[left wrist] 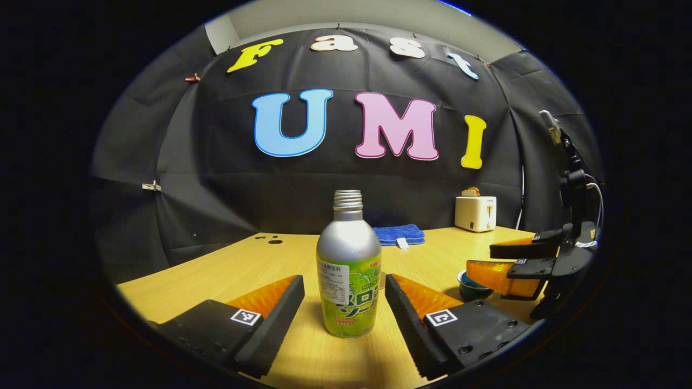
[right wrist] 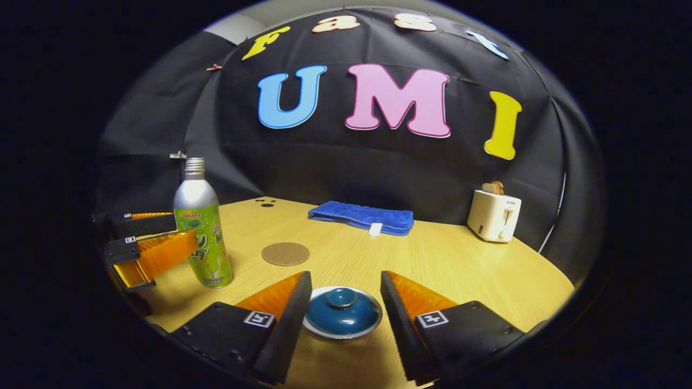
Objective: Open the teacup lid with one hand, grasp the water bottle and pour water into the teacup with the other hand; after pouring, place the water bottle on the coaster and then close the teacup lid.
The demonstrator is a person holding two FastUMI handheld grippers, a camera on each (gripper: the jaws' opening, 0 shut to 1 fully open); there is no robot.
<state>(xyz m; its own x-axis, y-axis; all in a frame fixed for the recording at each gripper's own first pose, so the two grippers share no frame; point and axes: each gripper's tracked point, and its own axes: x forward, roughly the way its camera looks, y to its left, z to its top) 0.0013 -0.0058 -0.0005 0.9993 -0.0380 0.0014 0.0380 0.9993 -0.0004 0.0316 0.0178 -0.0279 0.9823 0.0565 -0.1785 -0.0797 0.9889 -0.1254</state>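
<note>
**Camera Placement and Shared Coverage**

The left gripper view looks low across the wooden table point(left wrist: 238, 265) toward the booth's cloth wall, close to the water bottle point(left wrist: 348, 270) centred ahead. The right gripper view faces the same wall from a higher, slightly downward angle, close above the lidded teacup point(right wrist: 342, 312). Both views share the bottle, blue towel point(right wrist: 362, 217), toaster point(right wrist: 494, 215) and table.
</note>
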